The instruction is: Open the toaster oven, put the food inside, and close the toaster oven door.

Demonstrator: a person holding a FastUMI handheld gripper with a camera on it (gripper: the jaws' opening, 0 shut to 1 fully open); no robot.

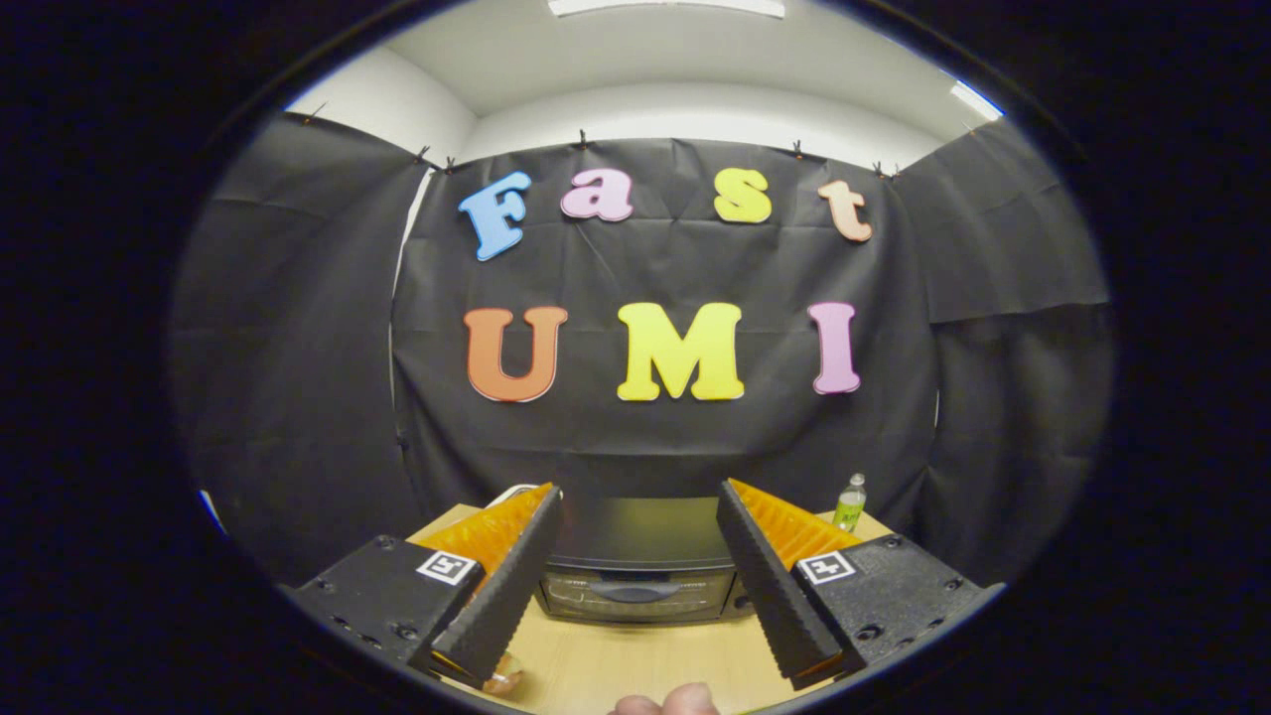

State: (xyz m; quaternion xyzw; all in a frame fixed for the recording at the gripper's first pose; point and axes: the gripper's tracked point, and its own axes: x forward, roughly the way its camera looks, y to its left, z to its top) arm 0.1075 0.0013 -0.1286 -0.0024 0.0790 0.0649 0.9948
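The toaster oven (635,561) is a dark box standing on the wooden table (635,660), beyond and between my fingers. Its door is closed, with a curved handle (632,590) across the front. My gripper (639,494) is held above the table in front of the oven, open, with nothing between its fingers. A small glossy brownish piece of food (502,678) lies on the table just under the left finger, partly hidden by it.
A small green bottle (849,502) stands at the table's back right, beside the oven. A white object (511,493) peeks out behind the left fingertip. A person's fingertips (667,701) show at the table's near edge. Black cloth walls close the booth.
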